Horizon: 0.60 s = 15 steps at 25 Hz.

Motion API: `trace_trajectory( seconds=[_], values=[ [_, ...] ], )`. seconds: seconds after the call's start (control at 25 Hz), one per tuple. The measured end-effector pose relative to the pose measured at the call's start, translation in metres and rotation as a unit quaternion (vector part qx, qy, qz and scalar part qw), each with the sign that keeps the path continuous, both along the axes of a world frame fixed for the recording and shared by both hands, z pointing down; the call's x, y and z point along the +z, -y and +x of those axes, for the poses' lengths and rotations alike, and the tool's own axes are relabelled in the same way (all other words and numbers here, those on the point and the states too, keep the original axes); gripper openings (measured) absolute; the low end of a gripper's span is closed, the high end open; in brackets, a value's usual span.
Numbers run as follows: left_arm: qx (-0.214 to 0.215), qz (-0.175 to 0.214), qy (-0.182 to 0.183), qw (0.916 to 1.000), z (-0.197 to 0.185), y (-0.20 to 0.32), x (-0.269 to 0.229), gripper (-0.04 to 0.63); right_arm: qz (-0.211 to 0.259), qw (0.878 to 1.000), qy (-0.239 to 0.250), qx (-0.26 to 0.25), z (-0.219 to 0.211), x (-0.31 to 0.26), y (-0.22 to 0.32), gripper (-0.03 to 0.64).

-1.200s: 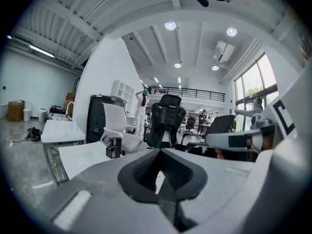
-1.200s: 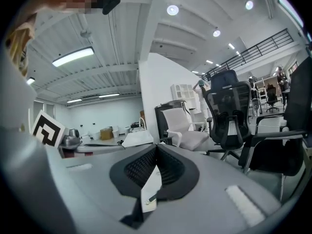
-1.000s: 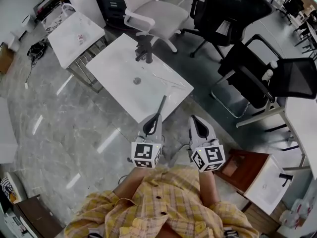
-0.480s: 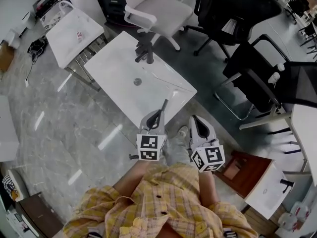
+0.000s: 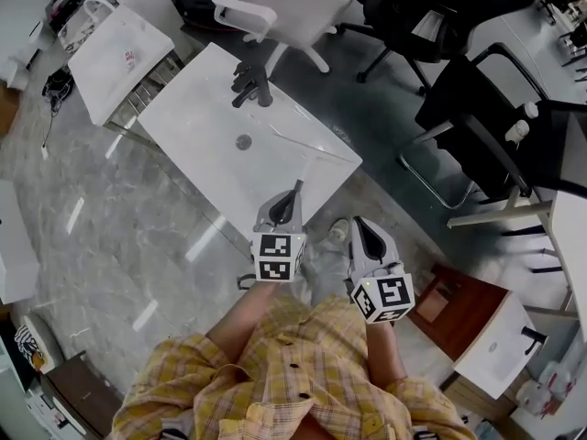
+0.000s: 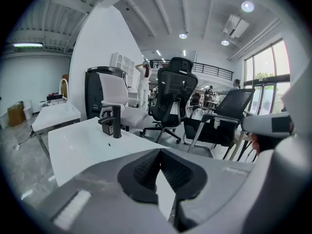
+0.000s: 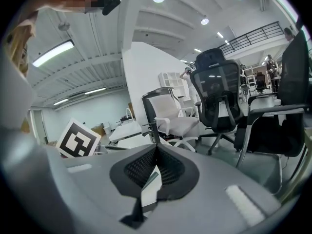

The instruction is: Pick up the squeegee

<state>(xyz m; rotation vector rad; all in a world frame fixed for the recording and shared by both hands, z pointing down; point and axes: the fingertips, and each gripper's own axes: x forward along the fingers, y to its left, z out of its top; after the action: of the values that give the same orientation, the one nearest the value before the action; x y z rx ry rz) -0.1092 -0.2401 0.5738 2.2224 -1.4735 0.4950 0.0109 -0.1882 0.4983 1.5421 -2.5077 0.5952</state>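
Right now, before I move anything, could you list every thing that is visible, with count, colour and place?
sink top: 1, white, centre
faucet: 1, black, far edge of the sink top
drain: 1, grey, middle of the sink top
slim rod, likely the squeegee: 1, dark grey, near edge of the sink top
side table: 1, white, upper left
white office chair: 1, white, behind the sink top
black office chairs: at least 2, black, upper right
board: 1, brown, lower right
shirt: 1, yellow checked, on the person
left hand-held gripper: 1, grey, shut, empty
right hand-held gripper: 1, grey, shut, empty
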Motion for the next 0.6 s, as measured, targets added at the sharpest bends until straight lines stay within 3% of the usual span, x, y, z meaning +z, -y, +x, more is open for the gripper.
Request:
trace_trajectory(
  seconds=[0.24, 0.6],
  values=[
    [0.005, -0.017, 0.003, 0.9998, 0.008, 0.021, 0.018, 0.002, -0.008, 1.0, -0.003, -0.005, 0.0, 0.018, 0.013, 0.0],
    [0.018, -0.047, 0.015, 0.9986, 0.014, 0.048, 0.06, 0.105, -0.011, 0.999, -0.022, -0.026, -0.007, 0.029, 0.028, 0.0]
  ],
)
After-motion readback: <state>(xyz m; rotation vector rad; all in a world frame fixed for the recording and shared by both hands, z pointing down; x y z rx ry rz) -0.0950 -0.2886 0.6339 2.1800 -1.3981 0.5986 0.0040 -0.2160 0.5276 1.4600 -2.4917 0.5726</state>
